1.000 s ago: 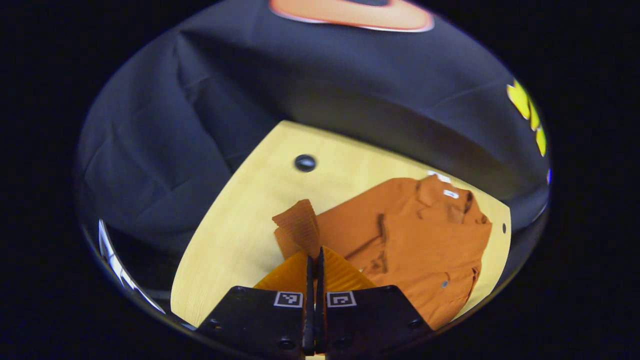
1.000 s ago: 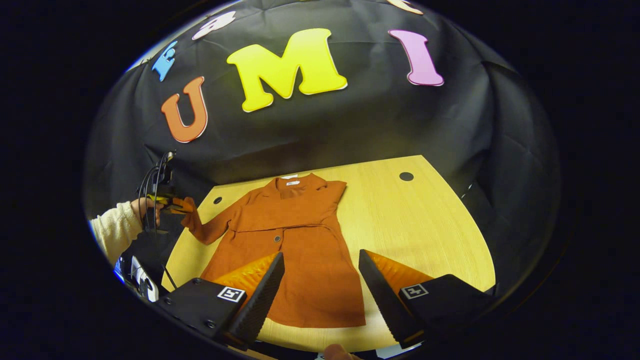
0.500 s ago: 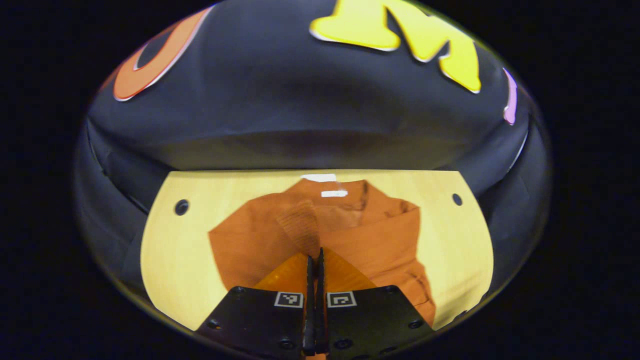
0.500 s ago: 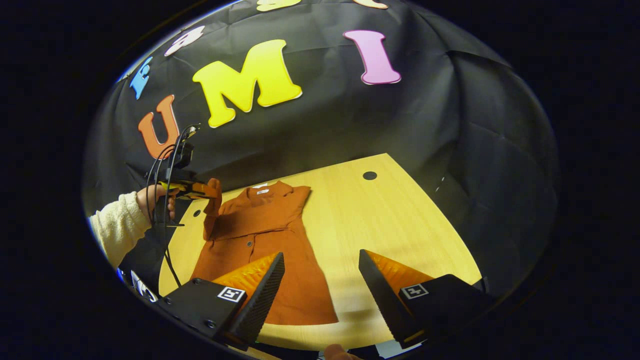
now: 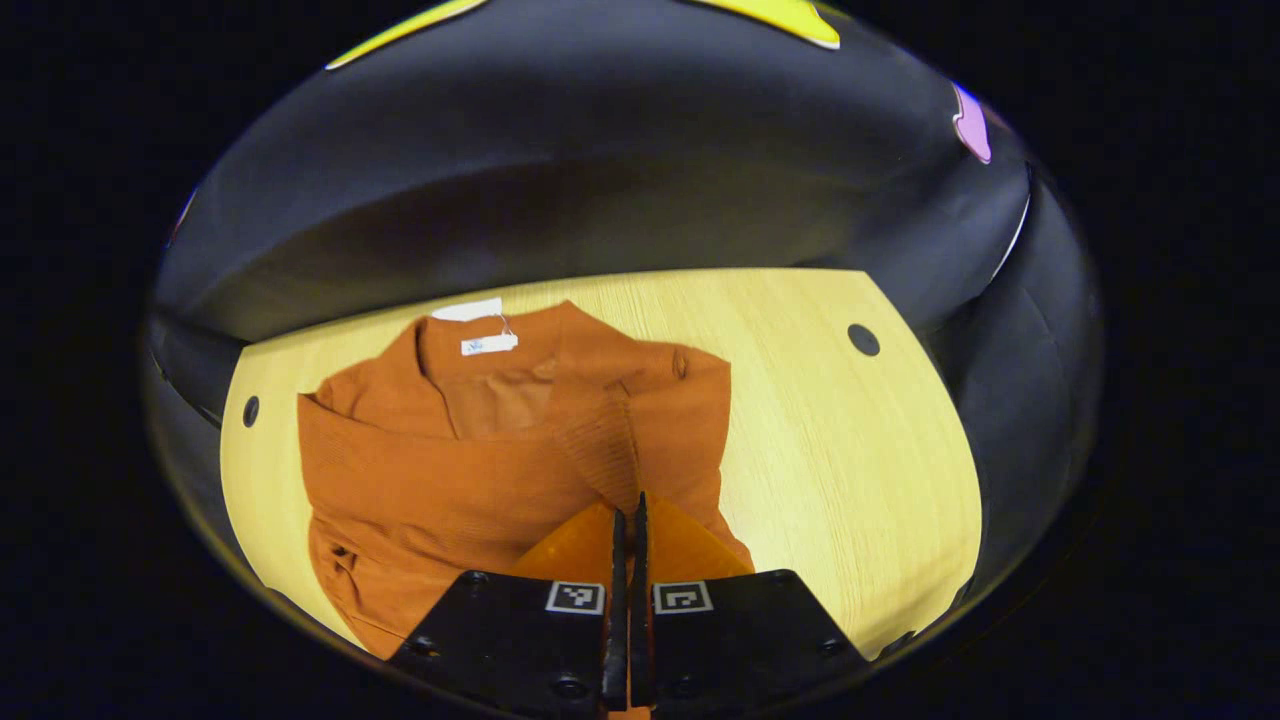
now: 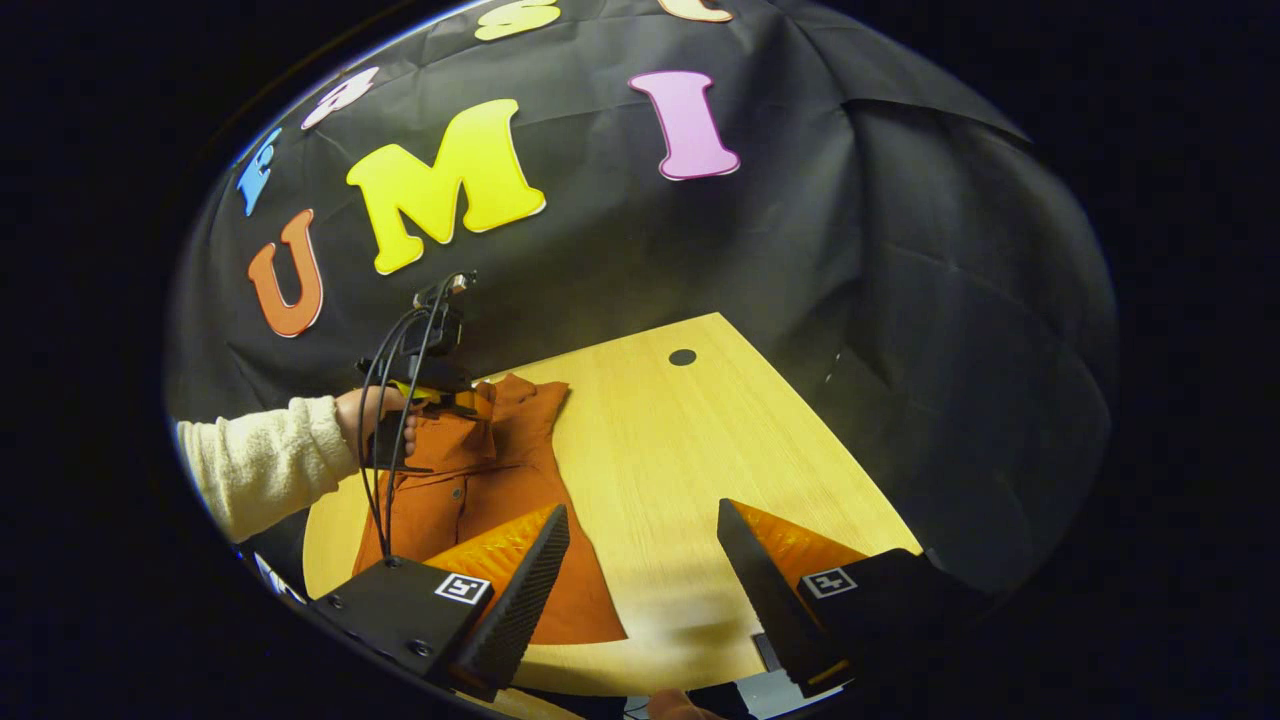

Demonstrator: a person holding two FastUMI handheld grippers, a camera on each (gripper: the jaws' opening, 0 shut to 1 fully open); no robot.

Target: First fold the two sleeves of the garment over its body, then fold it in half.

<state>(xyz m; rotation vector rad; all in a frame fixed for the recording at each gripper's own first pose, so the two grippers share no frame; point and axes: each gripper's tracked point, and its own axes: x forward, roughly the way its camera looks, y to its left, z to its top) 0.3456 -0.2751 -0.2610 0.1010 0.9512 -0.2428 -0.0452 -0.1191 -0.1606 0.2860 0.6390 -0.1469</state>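
Two views logged. Left gripper view: left gripper (image 5: 627,510) clenched on the ribbed sleeve cuff (image 5: 600,440), held at frame centre over the body of the orange garment (image 5: 420,480), spread centre-left on the wooden table (image 5: 850,450).

Right gripper view: right gripper (image 6: 640,560) released, fingers apart, hovering above table at lower centre. Garment at centre-left, left gripper above it in a cream-sleeved hand (image 6: 375,415).
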